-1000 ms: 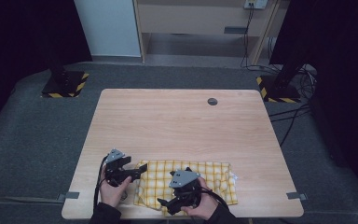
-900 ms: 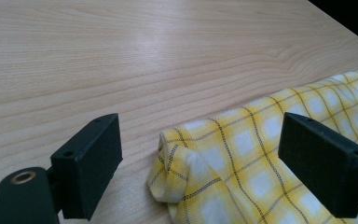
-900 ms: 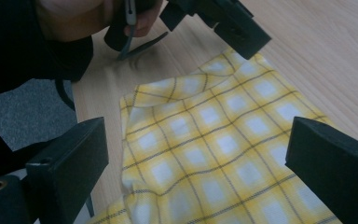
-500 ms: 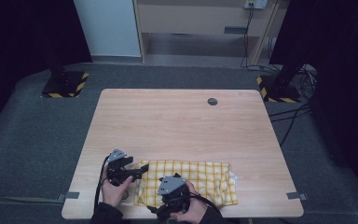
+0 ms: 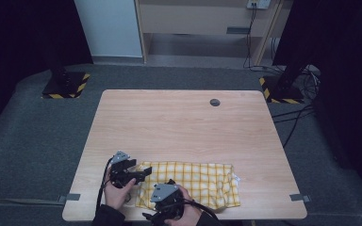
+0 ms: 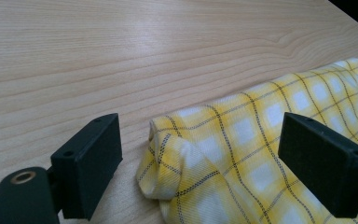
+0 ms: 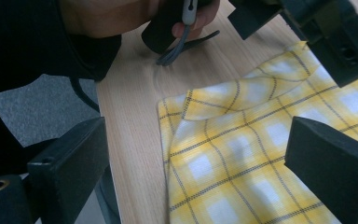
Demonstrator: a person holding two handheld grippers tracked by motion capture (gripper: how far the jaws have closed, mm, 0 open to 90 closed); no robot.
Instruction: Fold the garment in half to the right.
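Right hand (image 5: 185,209): nearest the table's front edge, coming in from the bottom of the high view, wrapped round its tool and angled toward the cloth's front-left corner.
Right gripper (image 5: 156,215): jaws spread wide, nothing pinched; in the right gripper view the corner of the cloth (image 7: 242,154) lies on the wood between them, apart from both.
Left hand (image 5: 119,190): a little farther in, at the cloth's left end, wrist low over the table (image 5: 179,127).
Left gripper (image 5: 143,173): jaws wide apart, level with the tabletop, bracketing a rumpled fold of cloth without pressing on it.
Cloth (image 5: 193,183): yellow checked, folded into a long strip along the table's front edge.
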